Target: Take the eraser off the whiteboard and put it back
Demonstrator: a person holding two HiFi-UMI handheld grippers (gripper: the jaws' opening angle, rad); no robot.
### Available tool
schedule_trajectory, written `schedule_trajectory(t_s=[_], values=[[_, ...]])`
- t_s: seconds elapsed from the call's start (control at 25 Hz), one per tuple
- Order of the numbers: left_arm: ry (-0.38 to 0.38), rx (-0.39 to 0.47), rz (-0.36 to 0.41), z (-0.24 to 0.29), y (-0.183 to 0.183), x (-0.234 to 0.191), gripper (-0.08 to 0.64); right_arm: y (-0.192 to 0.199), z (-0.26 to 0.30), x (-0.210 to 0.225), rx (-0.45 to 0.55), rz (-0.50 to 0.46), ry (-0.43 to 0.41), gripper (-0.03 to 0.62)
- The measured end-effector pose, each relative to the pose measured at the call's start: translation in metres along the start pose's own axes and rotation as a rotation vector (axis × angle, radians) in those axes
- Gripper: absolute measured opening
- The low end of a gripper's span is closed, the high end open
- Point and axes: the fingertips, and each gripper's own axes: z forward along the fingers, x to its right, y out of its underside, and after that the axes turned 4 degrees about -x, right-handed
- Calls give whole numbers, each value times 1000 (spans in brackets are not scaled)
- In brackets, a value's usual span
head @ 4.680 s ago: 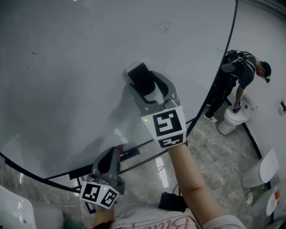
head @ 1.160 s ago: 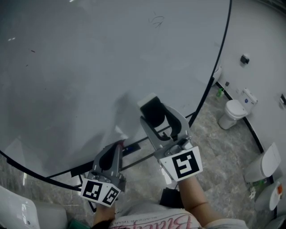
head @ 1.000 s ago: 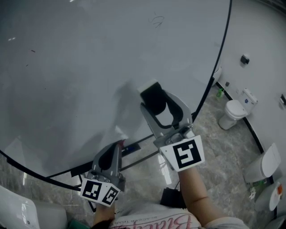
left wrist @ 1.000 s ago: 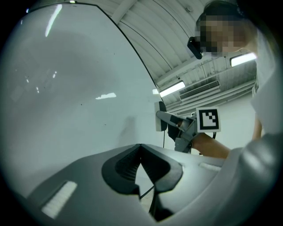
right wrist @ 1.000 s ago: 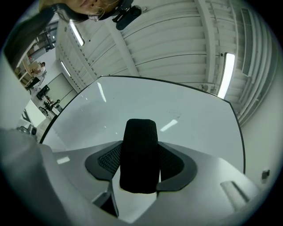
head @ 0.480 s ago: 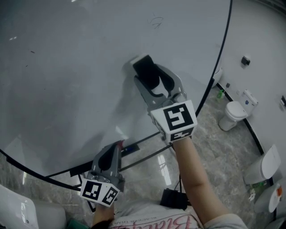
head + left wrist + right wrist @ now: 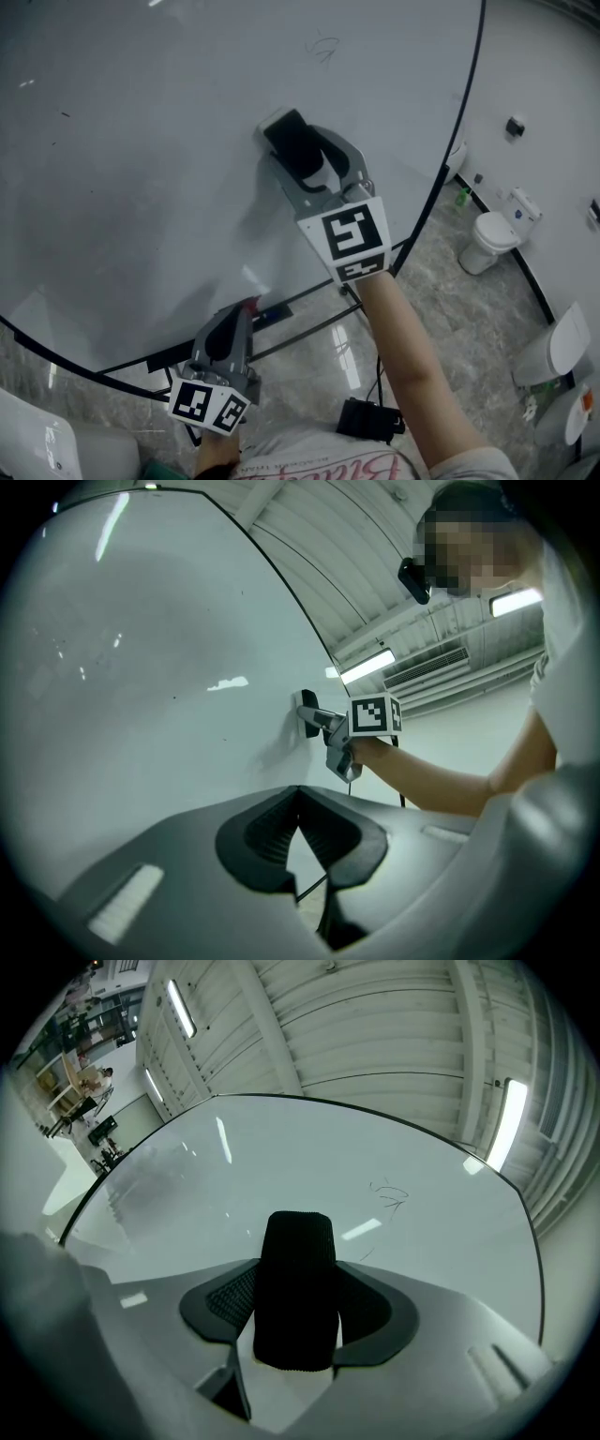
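Two grippers are in view. At the lower left, the left gripper (image 7: 242, 315) hangs near the bottom edge of the single whiteboard (image 7: 141, 141), its jaws closed together with nothing between them. Further right and higher, the right gripper (image 7: 302, 159) has its jaws spread wide and clamped on the one eraser (image 7: 289, 142), a black block with a white end, which it holds against the board's surface. One faint marker scribble (image 7: 321, 49) sits above it. On the floor at right stands a white toilet (image 7: 489, 242).

Right tongs (image 7: 298, 164) carried the eraser (image 7: 286, 141) higher, seemingly onto the whiteboard (image 7: 141, 141).
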Motion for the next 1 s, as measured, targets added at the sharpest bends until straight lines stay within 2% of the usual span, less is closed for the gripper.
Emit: schedule_trajectory(t_s=[0.24, 0.56, 0.8, 1.0], values=[[7, 9, 0, 0, -2, 1, 0, 0, 2, -1, -16, -9, 1, 258], [2, 14, -12, -3, -3, 1, 0, -4, -2, 2, 4, 33, -7, 286], [4, 10, -11, -4, -3, 1, 0, -16, -30, 7, 77, 96, 23, 291], [11, 5, -14, -3, -2, 1, 0, -22, -70, -4, 144, 182, -3, 288]])
